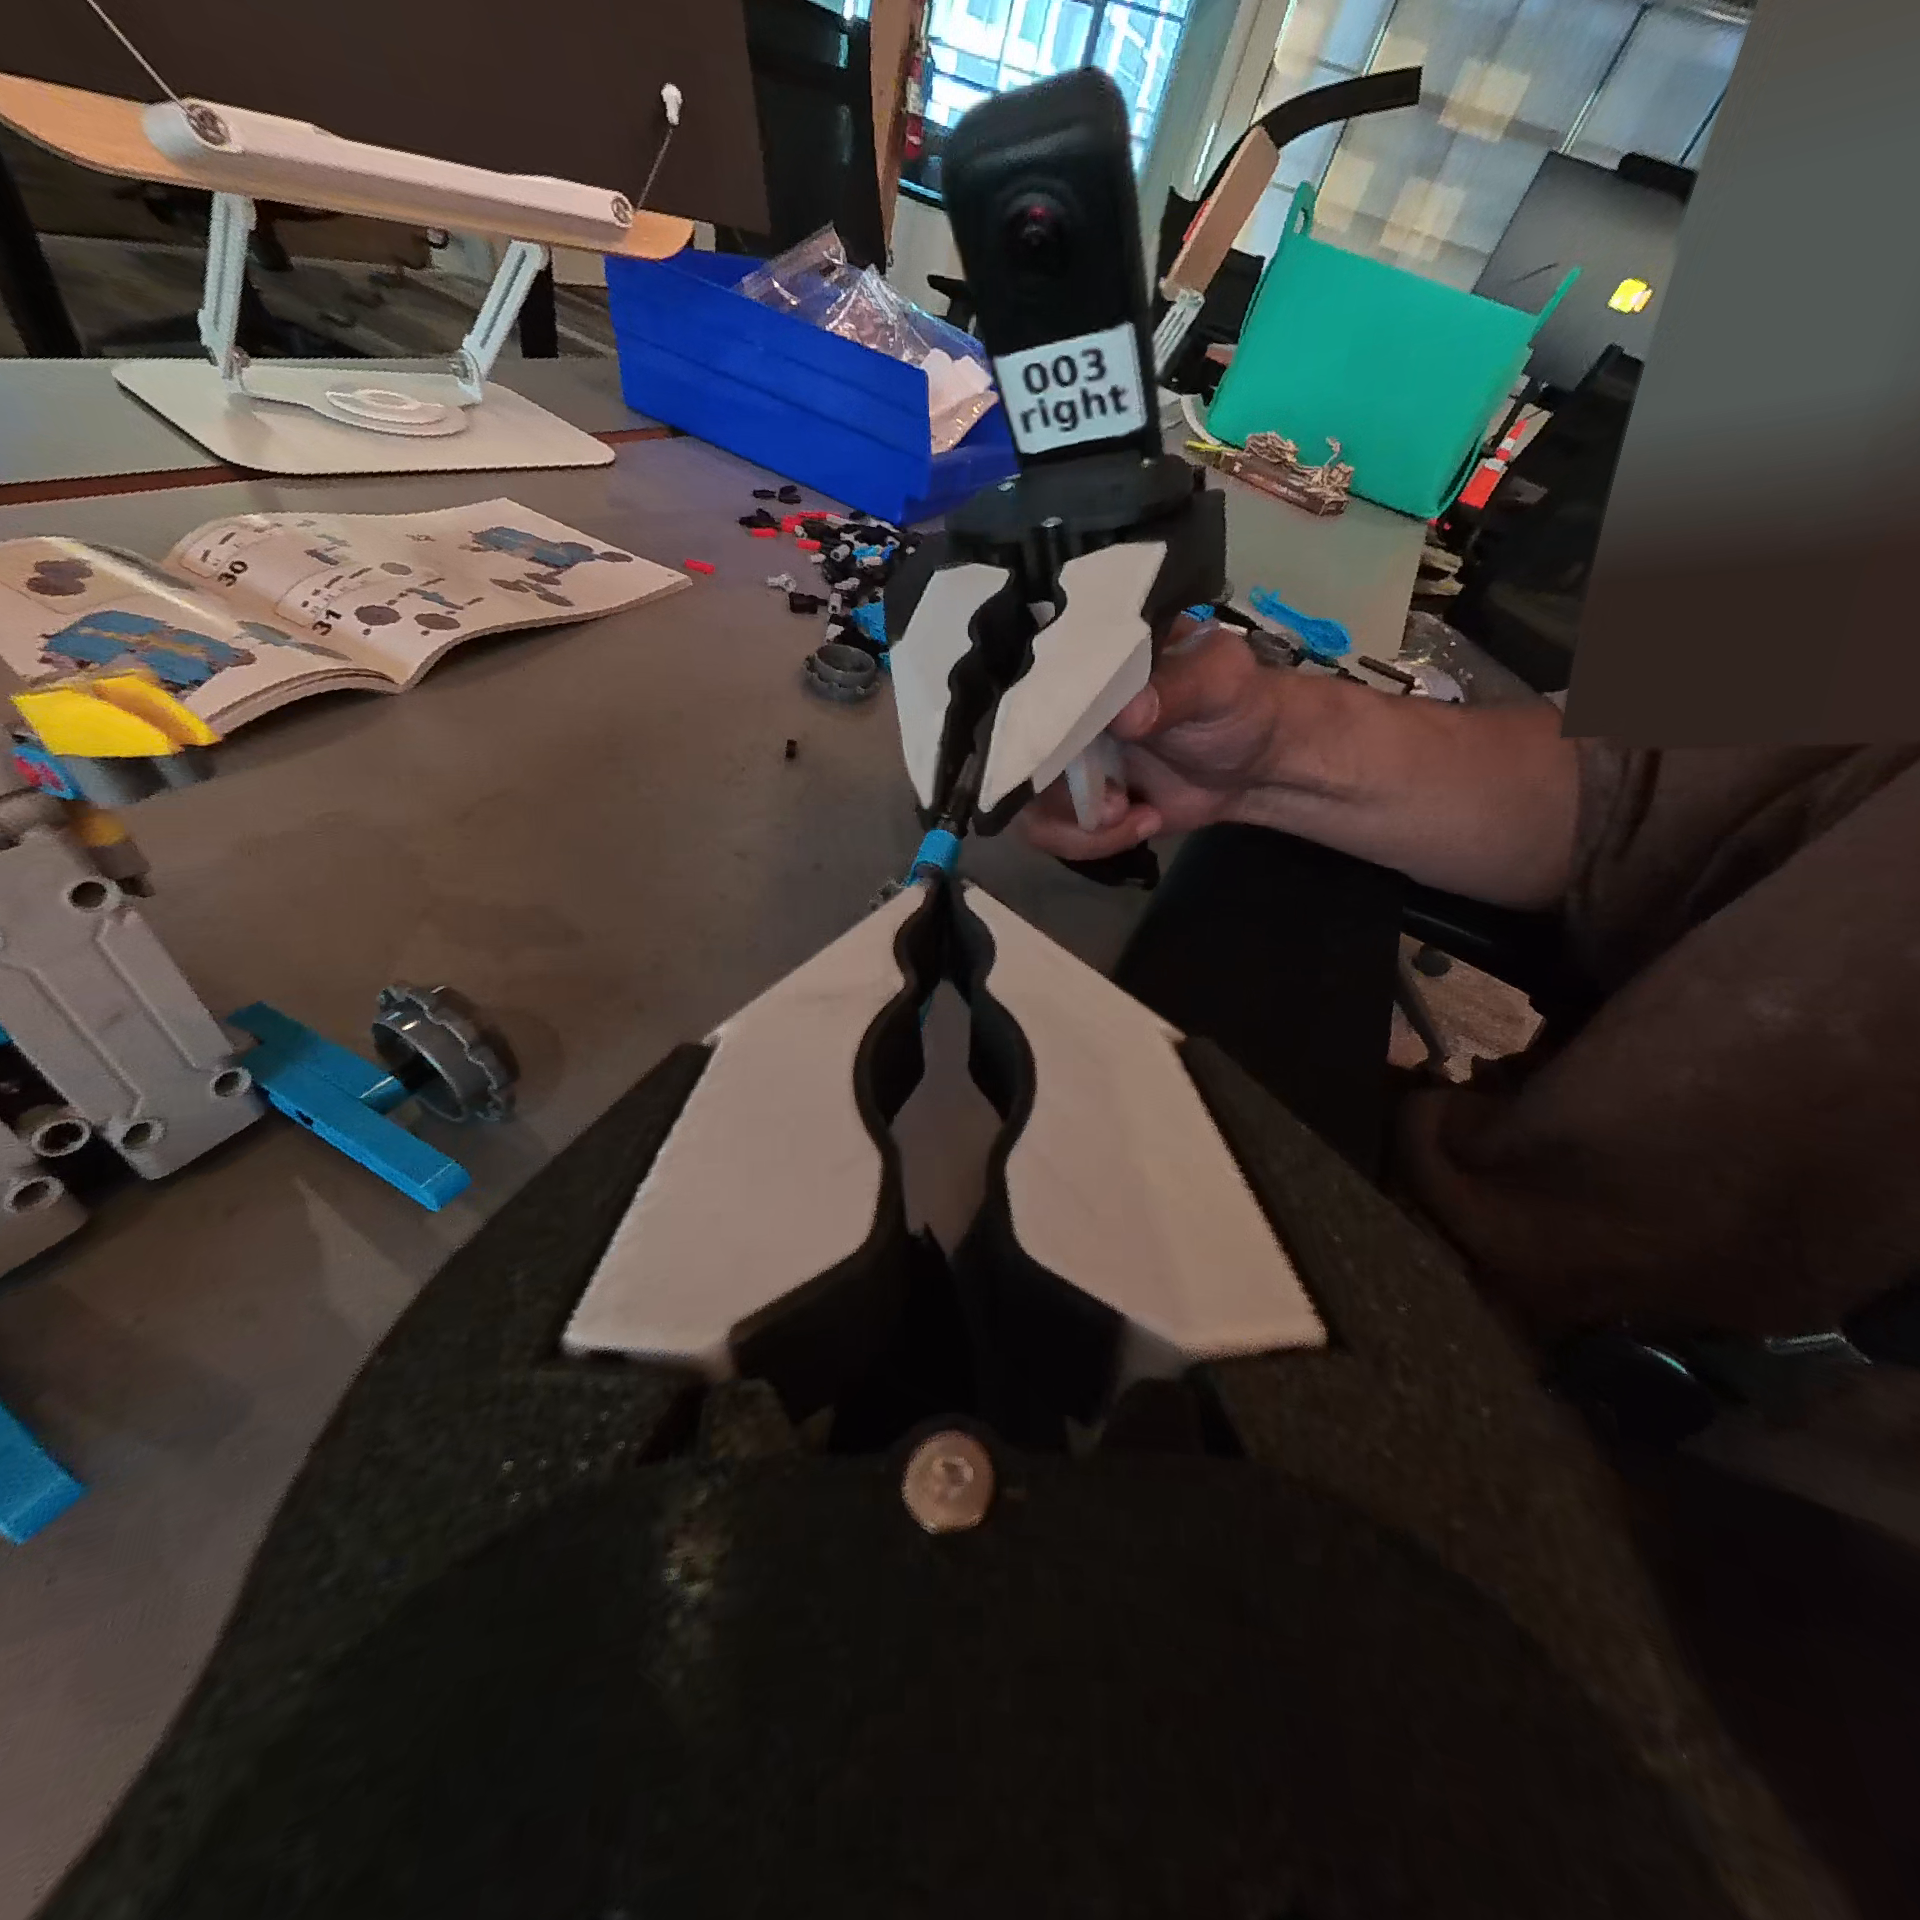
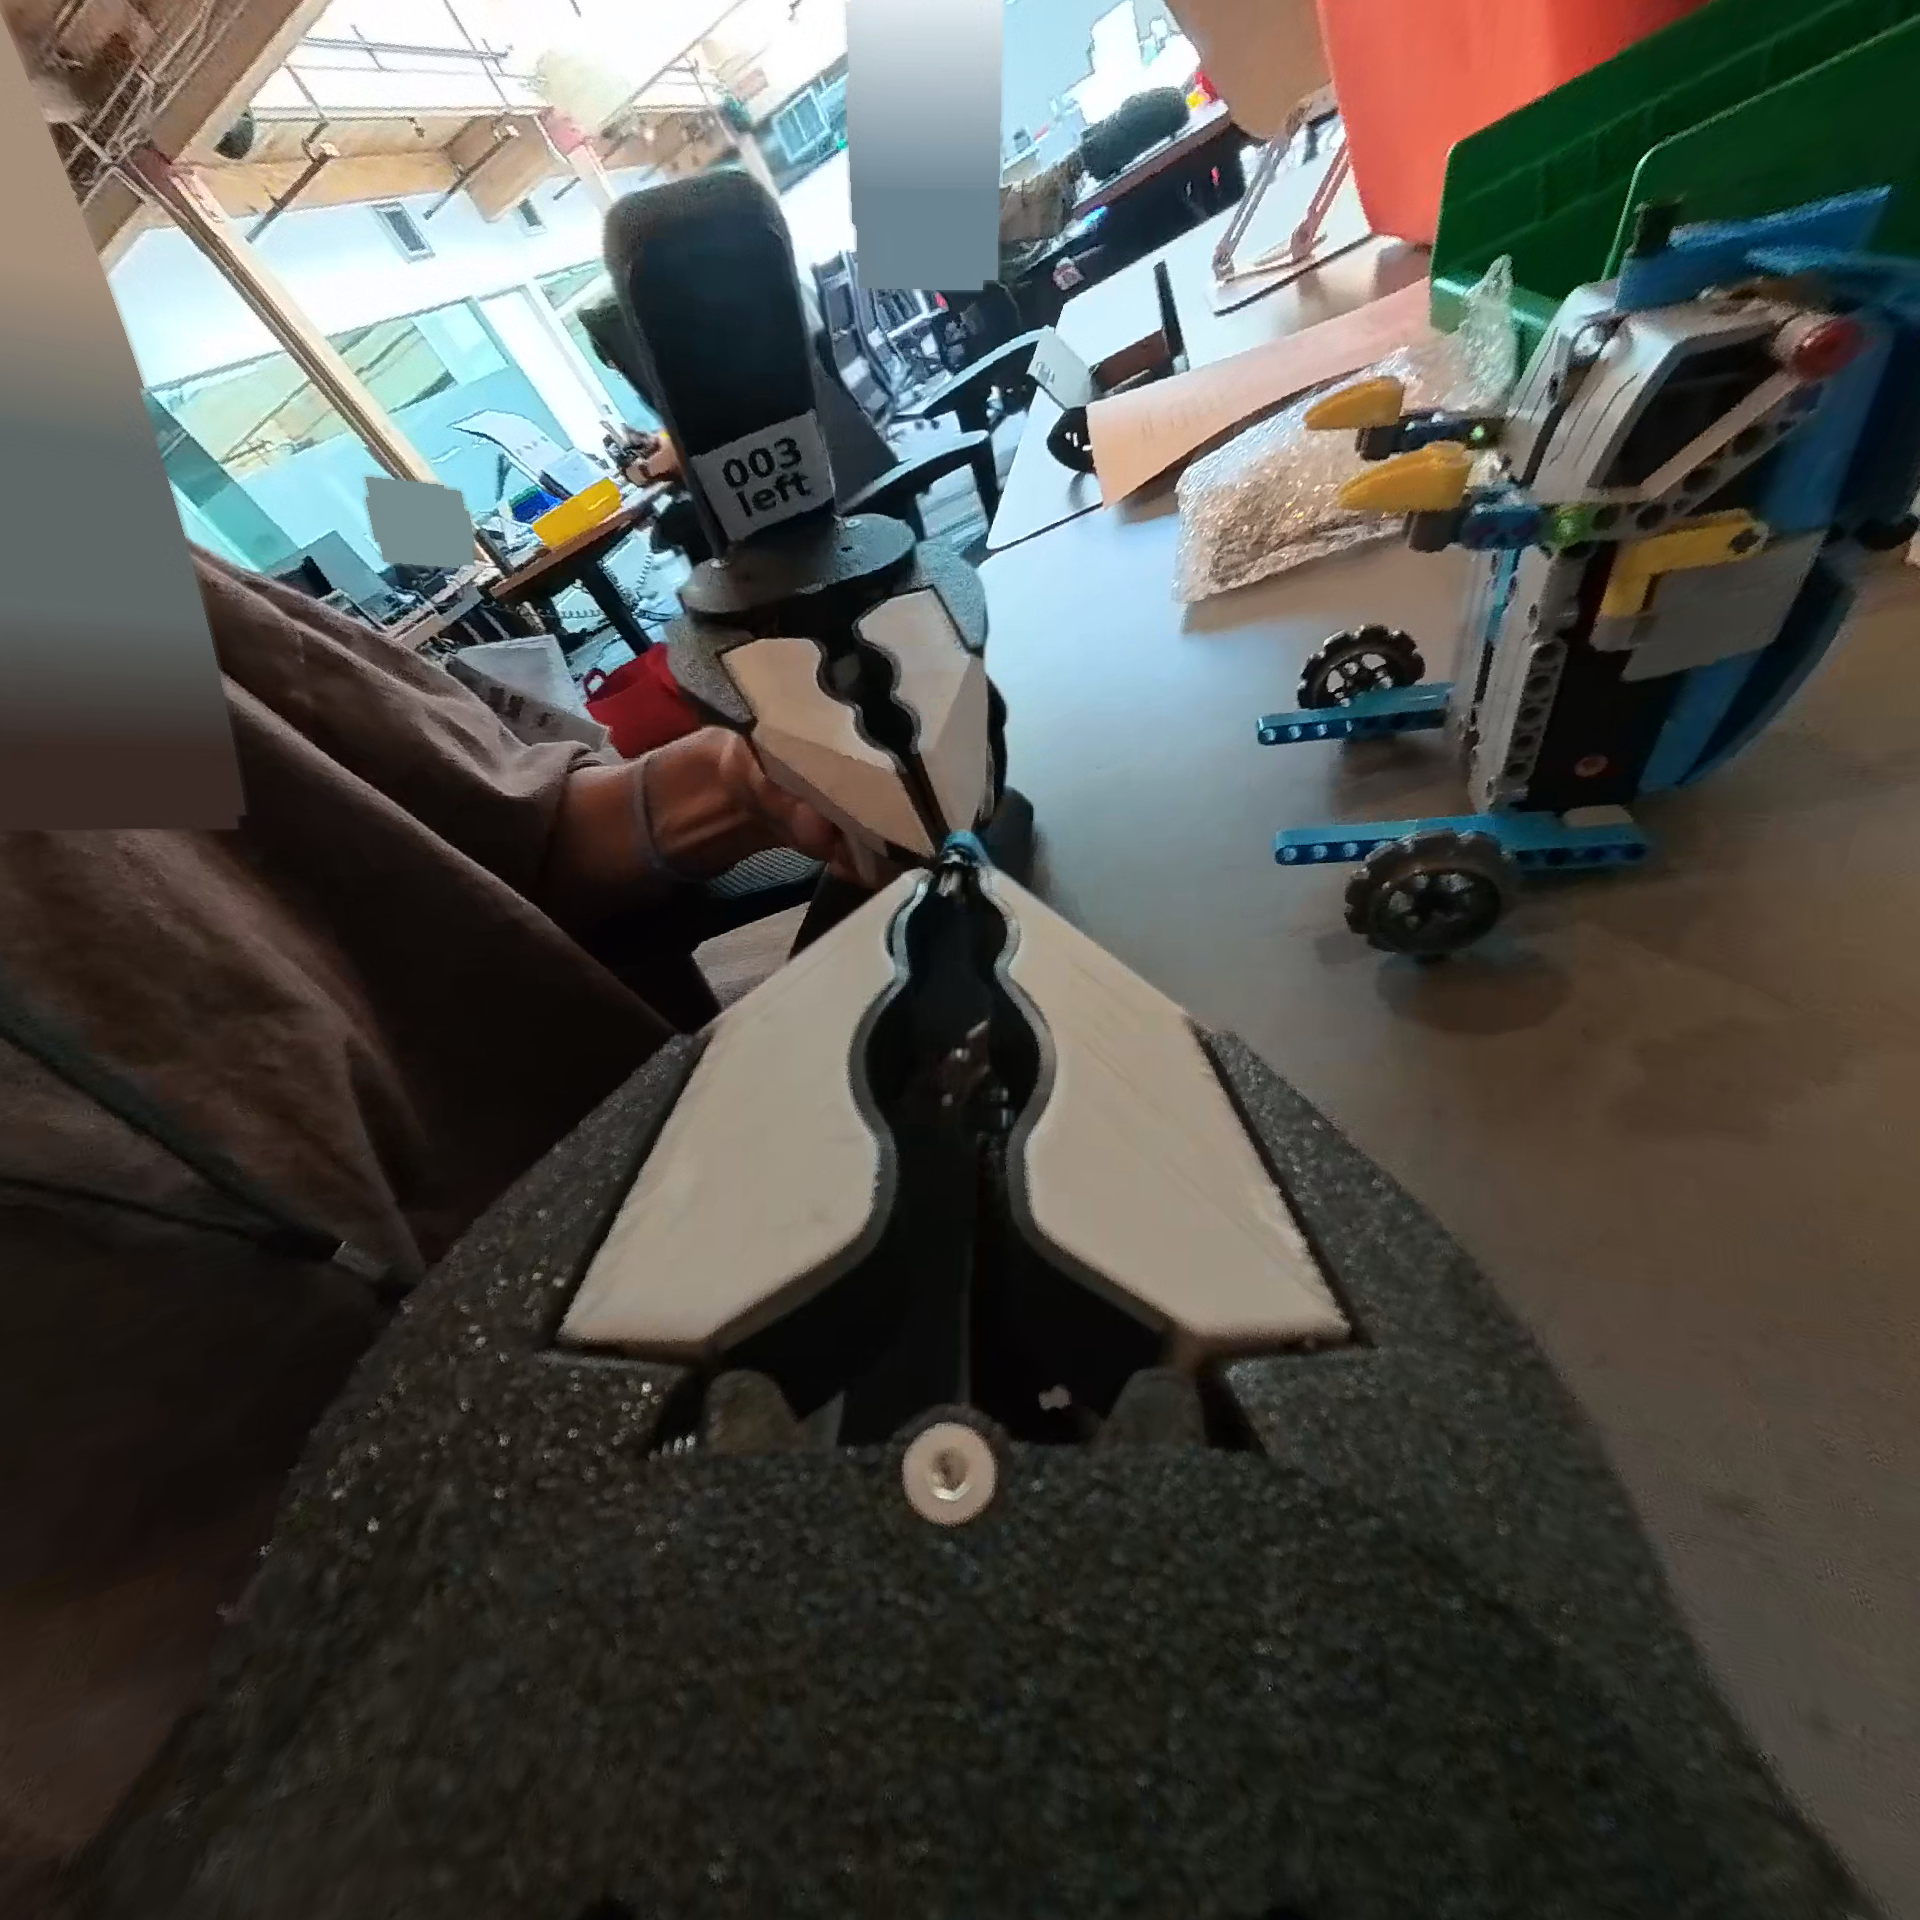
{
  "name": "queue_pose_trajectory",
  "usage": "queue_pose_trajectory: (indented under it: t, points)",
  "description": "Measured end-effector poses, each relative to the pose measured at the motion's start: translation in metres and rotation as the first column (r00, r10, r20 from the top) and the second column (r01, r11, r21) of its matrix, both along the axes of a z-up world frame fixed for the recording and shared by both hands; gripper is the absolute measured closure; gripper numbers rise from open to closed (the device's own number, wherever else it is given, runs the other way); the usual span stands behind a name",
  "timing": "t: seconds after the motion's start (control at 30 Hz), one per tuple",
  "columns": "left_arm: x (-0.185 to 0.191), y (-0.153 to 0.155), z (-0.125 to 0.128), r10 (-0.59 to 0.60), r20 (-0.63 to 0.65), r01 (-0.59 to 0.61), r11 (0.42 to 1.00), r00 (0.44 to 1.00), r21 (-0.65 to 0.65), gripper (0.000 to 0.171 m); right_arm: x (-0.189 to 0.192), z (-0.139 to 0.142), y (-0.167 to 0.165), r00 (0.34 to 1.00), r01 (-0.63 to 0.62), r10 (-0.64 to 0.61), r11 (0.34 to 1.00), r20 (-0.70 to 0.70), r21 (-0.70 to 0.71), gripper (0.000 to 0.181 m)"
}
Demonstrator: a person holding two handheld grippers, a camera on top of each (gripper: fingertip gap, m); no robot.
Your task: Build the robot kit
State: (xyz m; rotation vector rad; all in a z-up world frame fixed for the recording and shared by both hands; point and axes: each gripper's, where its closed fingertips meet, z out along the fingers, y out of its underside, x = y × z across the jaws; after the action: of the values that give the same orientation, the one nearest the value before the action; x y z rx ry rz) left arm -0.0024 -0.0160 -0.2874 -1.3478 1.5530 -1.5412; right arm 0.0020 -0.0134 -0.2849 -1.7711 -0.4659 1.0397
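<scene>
My left gripper and my right gripper meet tip to tip above the grey table. Between the tips is a small blue connector with a thin black pin sticking out of it. My left gripper is shut on the connector's near end. The right gripper, seen in the left wrist view, is shut on the black pin. In the right wrist view the blue connector shows just past my right tips, at the tips of the left gripper. A hand holds each gripper.
A grey, blue and yellow toy vehicle with wheels lies on its side, also in the left wrist view. An open instruction booklet, a blue bin, a pile of small parts and a grey ring lie beyond.
</scene>
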Motion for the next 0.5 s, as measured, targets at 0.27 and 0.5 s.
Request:
queue_pose_trajectory:
  t: [0.27, 0.5]
  points:
    - [0.004, -0.02, -0.013, -0.061, -0.055, 0.067, 0.992, 0.997, 0.111, 0.171, -0.007, -0.013, 0.002, 0.997, -0.014, 0.017, 0.999, 0.069, -0.046, 0.176]
    - [-0.007, -0.009, 0.008, -0.056, 0.054, 0.056, 0.998, 0.997, 0.007, 0.171, 0.006, -0.007, 0.002, 1.0, 0.007, -0.006, 0.999, 0.007, -0.054, 0.176]
